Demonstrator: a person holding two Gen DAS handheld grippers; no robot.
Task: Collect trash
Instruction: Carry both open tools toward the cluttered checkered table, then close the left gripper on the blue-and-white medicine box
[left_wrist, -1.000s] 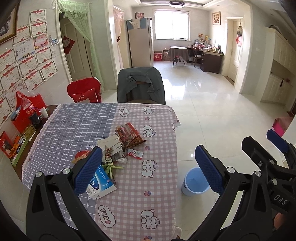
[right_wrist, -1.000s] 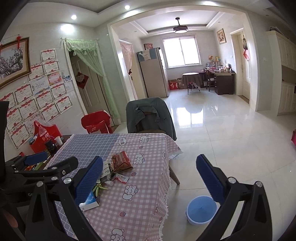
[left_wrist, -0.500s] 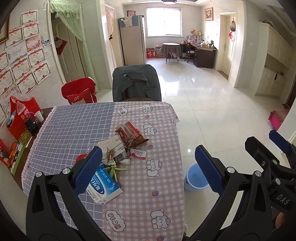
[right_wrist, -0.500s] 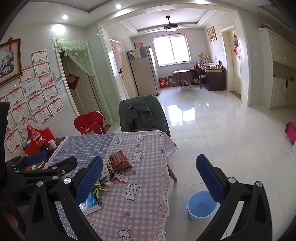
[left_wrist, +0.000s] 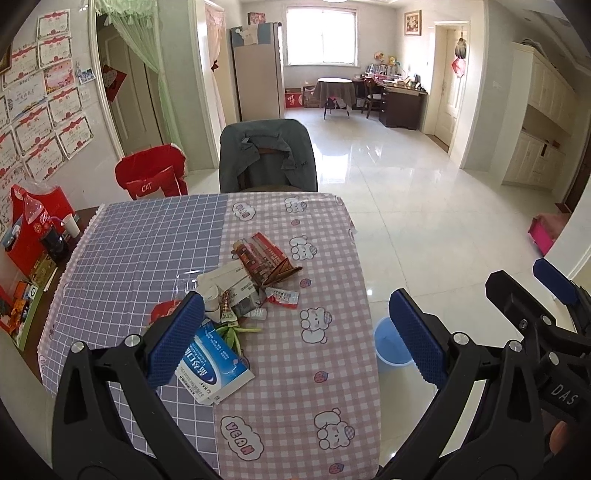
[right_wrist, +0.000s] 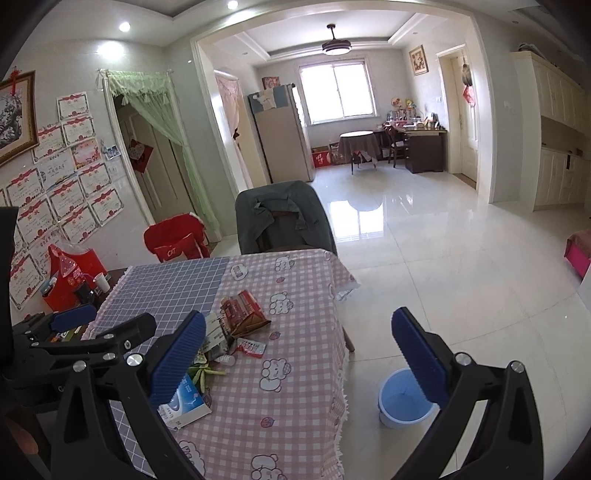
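Left wrist view: the left tool (left_wrist: 295, 338) hangs above the near end of the counter (left_wrist: 325, 406) with its two blue pads spread wide and nothing between them. The trash lies in a loose heap near the middle of the counter, along the seam where the blue-grey cloth meets the pink checked one: a blue and white box (left_wrist: 212, 365) nearest the near edge, green vegetable scraps (left_wrist: 236, 332) just beyond it, then crumpled paper (left_wrist: 229, 282), a small red and white wrapper (left_wrist: 282, 296), and a red printed packet (left_wrist: 264, 258) farthest in. A blue bucket (left_wrist: 391, 349) stands on the floor just off the counter's right edge, partly hidden by the tool's right pad. The right tool (left_wrist: 550, 280) shows at the right of the frame, out beyond that edge. Right wrist view: the right tool (right_wrist: 299, 356) is likewise wide open and empty, held off the counter's near right corner, with the same heap ahead to its left and the bucket (right_wrist: 404, 400) below on the floor; the left tool (right_wrist: 74, 319) shows at the left. Nothing appears to be in the bucket, so the job looks to be at its very start, in the approach. The next move likely calls for lowering one tool onto a single piece, perhaps the box as it lies closest, closing on it, and carrying it over the right edge to the bucket.
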